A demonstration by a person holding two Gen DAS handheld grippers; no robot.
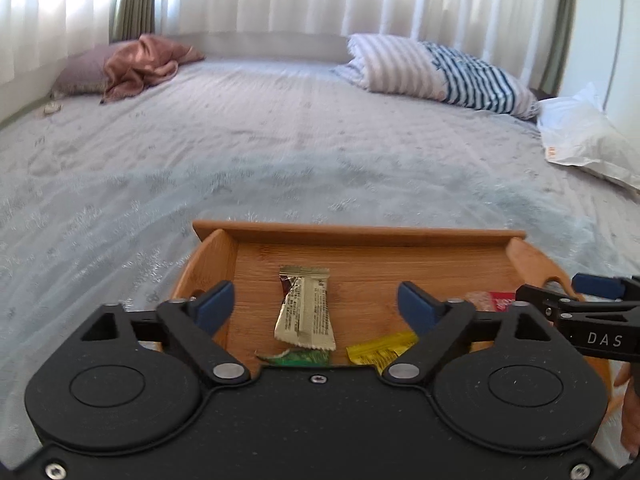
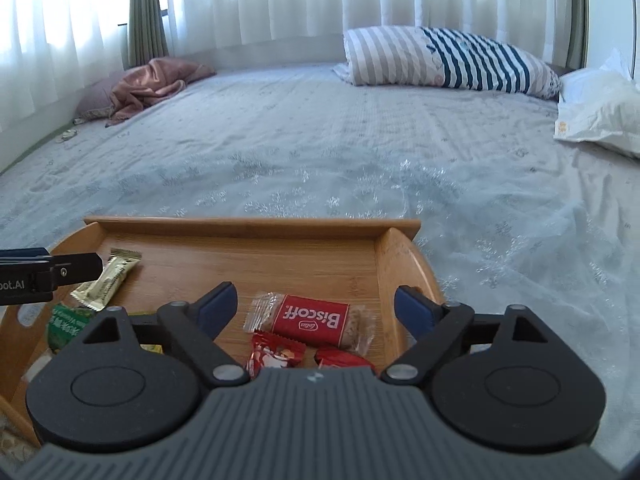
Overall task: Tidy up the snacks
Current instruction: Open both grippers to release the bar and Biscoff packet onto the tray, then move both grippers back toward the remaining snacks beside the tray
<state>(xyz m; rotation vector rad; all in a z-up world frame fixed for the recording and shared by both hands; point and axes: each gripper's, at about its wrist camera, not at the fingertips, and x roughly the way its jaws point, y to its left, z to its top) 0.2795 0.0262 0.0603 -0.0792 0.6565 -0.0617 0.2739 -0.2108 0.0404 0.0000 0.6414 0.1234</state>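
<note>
A wooden tray [image 1: 360, 236] [image 2: 256, 226] sits on the bed and holds several snacks. In the left wrist view a gold wrapper [image 1: 306, 308] lies mid-tray, with a green packet [image 1: 298, 358] and a yellow packet [image 1: 380, 350] nearer me. My left gripper [image 1: 316, 304] is open and empty above them. In the right wrist view a red Biscoff packet [image 2: 310, 320] and two red wrappers [image 2: 272, 354] lie under my open, empty right gripper [image 2: 316, 306]. The gold wrapper [image 2: 108, 282] and green packet [image 2: 66, 326] show at left, beside the left gripper's fingers [image 2: 76, 266].
The tray rests on a grey-blue patterned bedspread [image 1: 280, 152]. A striped pillow [image 1: 440, 72] and a white pillow [image 1: 580, 140] lie at the far right. A pink cloth on a mauve pillow [image 1: 136, 64] lies far left. White curtains hang behind.
</note>
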